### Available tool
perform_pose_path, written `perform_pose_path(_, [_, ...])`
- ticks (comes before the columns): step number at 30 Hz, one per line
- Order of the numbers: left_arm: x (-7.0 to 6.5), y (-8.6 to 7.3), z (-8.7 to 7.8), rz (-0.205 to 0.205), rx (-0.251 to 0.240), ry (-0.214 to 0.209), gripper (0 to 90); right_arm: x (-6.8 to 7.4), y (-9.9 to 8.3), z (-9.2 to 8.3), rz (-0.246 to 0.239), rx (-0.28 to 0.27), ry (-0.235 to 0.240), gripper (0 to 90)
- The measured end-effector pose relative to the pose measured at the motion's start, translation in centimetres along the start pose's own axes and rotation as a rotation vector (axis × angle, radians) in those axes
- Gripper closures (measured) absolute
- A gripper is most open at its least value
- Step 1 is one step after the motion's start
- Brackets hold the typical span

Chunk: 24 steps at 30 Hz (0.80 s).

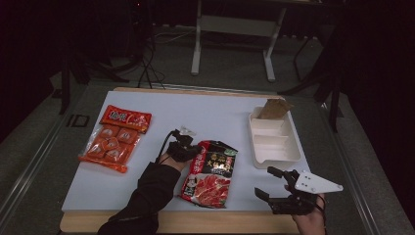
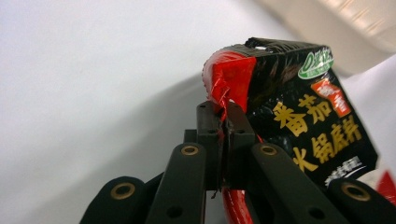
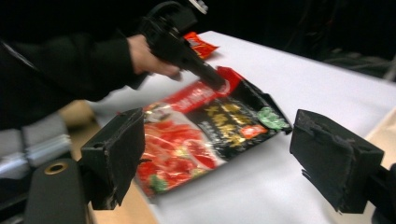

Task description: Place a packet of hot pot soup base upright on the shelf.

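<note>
A red and black food pouch [image 1: 210,174] lies near the middle front of the white table top [image 1: 210,112]. My left gripper [image 1: 195,152] is shut on the pouch's upper left edge. In the left gripper view the jaws [image 2: 224,116] pinch the red side seam of the pouch [image 2: 299,116], and that corner is lifted off the table. My right gripper [image 1: 264,181] stands open at the front right, apart from the pouch, with nothing between its pads. The right gripper view looks across its open jaws [image 3: 224,156] at the pouch [image 3: 201,140] and the left gripper [image 3: 215,81].
A white two-part tray [image 1: 274,147] sits at the right, with a brown packet [image 1: 273,108] leaning at its far end. An orange multi-pack [image 1: 110,144] and a red packet [image 1: 126,118] lie at the left. A wooden edge [image 1: 195,223] borders the table's front.
</note>
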<state>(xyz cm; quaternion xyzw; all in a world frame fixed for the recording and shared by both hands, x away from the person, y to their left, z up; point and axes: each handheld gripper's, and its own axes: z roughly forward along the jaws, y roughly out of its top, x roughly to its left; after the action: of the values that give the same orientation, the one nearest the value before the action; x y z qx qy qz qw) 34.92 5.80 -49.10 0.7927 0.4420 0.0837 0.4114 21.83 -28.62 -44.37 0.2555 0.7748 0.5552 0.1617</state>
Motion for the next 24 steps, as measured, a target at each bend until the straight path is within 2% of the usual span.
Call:
perform_pose_path(2, [-0.7, 0.1, -0.7, 0.035, -0.036, -0.003, 87.9, 0.3, 0.1, 0.1, -0.019, 0.005, -0.012, 17.8])
perform_pose_path(4, [-1.1, 0.2, -1.3, 0.037, -0.064, -0.02, 87.9, 0.4, 0.2, 0.1, -0.023, 0.009, -0.02, 17.8])
perform_pose_path(6, [-1.4, 0.2, -1.9, 0.047, -0.093, -0.037, 88.0, 0.2, 0.3, 0.0, -0.004, 0.0, 0.001, 18.8])
perform_pose_path(7, [-1.4, 0.2, -1.9, 0.047, -0.093, -0.037, 88.0, 0.2, 0.3, 0.0, -0.004, 0.0, 0.001, 18.8])
perform_pose_path(9, [-2.2, 0.1, -2.8, 0.067, -0.124, -0.043, 88.0, -0.1, 0.4, -0.4, -0.01, -0.035, 0.027, 21.5])
perform_pose_path(13, [-3.0, 0.1, -3.8, 0.085, -0.154, -0.057, 87.9, -0.2, 0.6, -0.6, -0.018, -0.042, 0.026, 21.0])
perform_pose_path(14, [-3.6, 0.2, -4.4, 0.103, -0.174, -0.07, 87.9, -0.1, 0.6, -0.6, -0.012, -0.039, 0.024, 20.2])
perform_pose_path(15, [-3.6, 0.2, -4.4, 0.103, -0.174, -0.07, 87.8, -0.1, 0.7, -0.3, 0.009, 0.0, 0.016, 15.6])
perform_pose_path(16, [-4.3, 0.3, -5.2, 0.123, -0.195, -0.09, 87.8, 0.0, 0.8, -0.2, 0.017, 0.024, 0.004, 14.7])
perform_pose_path(17, [-4.8, 0.3, -5.6, 0.13, -0.21, -0.091, 87.8, 0.0, 0.8, -0.1, 0.021, 0.032, 0.008, 14.7])
perform_pose_path(21, [-5.6, 0.3, -6.6, 0.146, -0.244, -0.102, 87.7, 0.1, 1.0, 0.0, 0.071, -0.012, 0.056, 13.9])
perform_pose_path(22, [-5.9, 0.3, -7.2, 0.15, -0.271, -0.13, 87.7, 0.3, 1.1, 0.1, 0.061, -0.011, 0.036, 13.4])
perform_pose_path(24, [-6.2, 0.3, -7.8, 0.156, -0.294, -0.134, 87.7, 0.5, 1.2, 0.4, 0.062, 0.002, 0.018, 10.0])
